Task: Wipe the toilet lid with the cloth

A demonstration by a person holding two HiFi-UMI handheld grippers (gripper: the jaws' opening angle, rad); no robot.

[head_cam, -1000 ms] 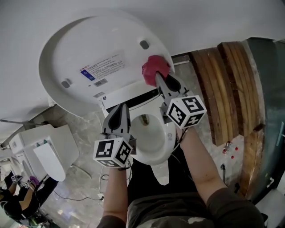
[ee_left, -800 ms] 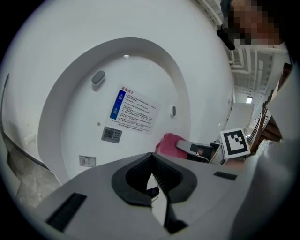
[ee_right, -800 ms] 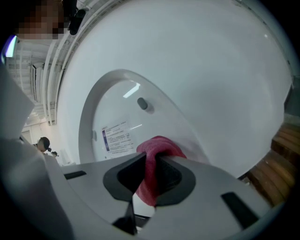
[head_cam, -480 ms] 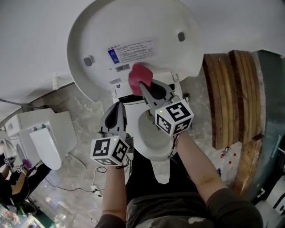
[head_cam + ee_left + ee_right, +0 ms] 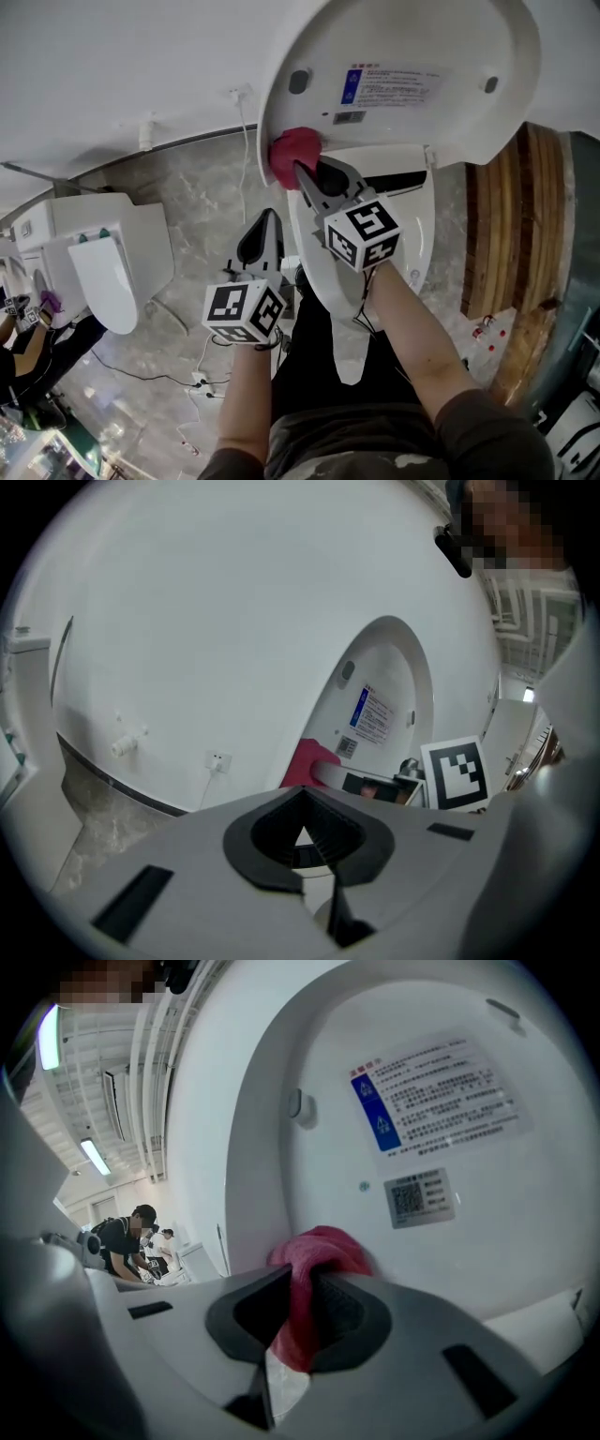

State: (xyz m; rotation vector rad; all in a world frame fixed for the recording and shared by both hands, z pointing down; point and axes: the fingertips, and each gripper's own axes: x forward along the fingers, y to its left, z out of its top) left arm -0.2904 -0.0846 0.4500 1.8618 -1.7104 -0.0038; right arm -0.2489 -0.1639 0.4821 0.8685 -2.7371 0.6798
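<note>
My right gripper [image 5: 300, 173] is clamped on the pink cloth [image 5: 292, 150], at the lower left edge of the raised toilet lid [image 5: 422, 37]. The cloth looks soft and light, so I judge a bunched-fold grip suits it. My left gripper [image 5: 266, 220] is closed, empty.

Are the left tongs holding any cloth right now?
No, the left tongs are shut on nothing in the left gripper view; the pink cloth sits clamped in the right tongs.
</note>
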